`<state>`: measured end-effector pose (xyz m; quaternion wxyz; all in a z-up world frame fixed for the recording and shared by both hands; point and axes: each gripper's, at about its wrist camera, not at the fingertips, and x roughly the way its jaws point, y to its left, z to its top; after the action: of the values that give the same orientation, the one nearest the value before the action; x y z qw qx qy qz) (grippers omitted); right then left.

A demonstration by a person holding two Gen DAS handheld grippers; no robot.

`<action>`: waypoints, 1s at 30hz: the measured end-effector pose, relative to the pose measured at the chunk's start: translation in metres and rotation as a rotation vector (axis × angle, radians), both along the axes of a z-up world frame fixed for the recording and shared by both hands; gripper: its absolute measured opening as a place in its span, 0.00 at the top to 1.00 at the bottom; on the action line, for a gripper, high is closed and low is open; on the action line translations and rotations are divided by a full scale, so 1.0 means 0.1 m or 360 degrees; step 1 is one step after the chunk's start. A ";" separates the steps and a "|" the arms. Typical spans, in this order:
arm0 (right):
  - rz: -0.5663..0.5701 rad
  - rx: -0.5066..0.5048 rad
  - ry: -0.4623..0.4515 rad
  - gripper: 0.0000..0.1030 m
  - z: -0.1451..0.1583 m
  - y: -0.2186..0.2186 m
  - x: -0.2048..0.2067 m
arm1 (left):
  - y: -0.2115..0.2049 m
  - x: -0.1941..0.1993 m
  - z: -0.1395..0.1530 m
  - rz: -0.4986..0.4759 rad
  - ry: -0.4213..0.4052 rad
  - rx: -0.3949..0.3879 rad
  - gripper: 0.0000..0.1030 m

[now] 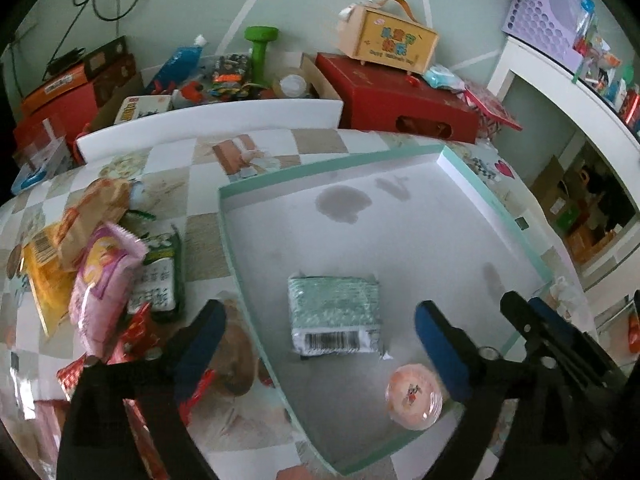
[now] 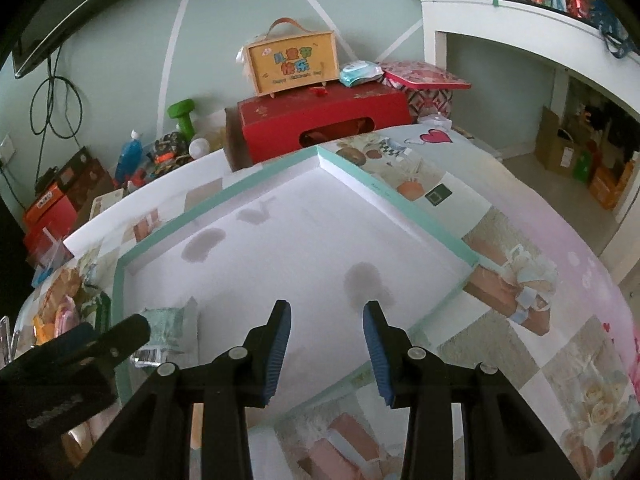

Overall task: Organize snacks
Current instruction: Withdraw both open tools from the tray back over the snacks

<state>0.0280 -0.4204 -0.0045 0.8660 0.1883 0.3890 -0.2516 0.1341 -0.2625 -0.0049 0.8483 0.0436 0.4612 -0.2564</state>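
While the left gripper (image 1: 320,344) hangs with its jaws spread wide and nothing pressed between its blue pads, a pale green snack packet (image 1: 335,314) lies flat between them on the floor of the shallow white box (image 1: 432,152) with the mint-green rim; a barcode shows on the packet's near end, its digits too small to read. Just beside the packet, toward the near right, a round peach-coloured jelly cup (image 1: 414,396) sits in the same box, with a small red print on its lid that cannot be read. The right gripper (image 2: 326,344) is clenched to its narrowest with nothing between its pads, over the bare white floor of the box, which carries several grey stains. Left of the box, on the patterned tabletop (image 1: 208,236), lies a pile of other snacks: a pink packet (image 1: 104,276), a green and white packet (image 1: 160,276), a yellow packet (image 1: 44,276) and red wrappers (image 1: 136,336). Beyond the tabletop, a red box (image 2: 320,124) carries a small yellow case (image 2: 290,66) with a strap handle, printed with Chinese characters and a line of small English that is too blurred to make out. A green dumbbell (image 1: 260,50) stands farther left.
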 end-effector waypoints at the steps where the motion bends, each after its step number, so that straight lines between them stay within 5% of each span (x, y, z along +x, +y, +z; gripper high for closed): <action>1: 0.0016 0.0010 0.0003 0.55 -0.01 0.02 0.00 | 0.03 0.00 0.01 0.0018 -0.0007 -0.0001 0.06; 3: 0.0030 0.0020 0.0011 0.23 -0.02 0.04 0.00 | 0.12 0.00 0.02 0.0078 -0.0027 0.0009 0.06; 7: 0.0060 0.0034 -0.0005 0.18 -0.02 0.10 0.02 | 0.27 0.05 0.03 0.0166 -0.0038 0.0024 0.00; 11: 0.0071 0.0011 -0.0005 0.00 -0.03 0.13 0.04 | 0.40 0.06 0.03 0.0224 -0.0065 0.0028 0.00; 30: 0.0156 -0.0046 -0.0067 0.00 0.06 0.46 0.10 | 1.08 -0.18 0.20 0.0397 -0.0135 0.0041 0.00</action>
<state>0.0375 -0.3743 0.0014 0.8879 0.1619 0.3757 -0.2104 0.1164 -0.1550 0.0146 0.8918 0.0075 0.4298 -0.1410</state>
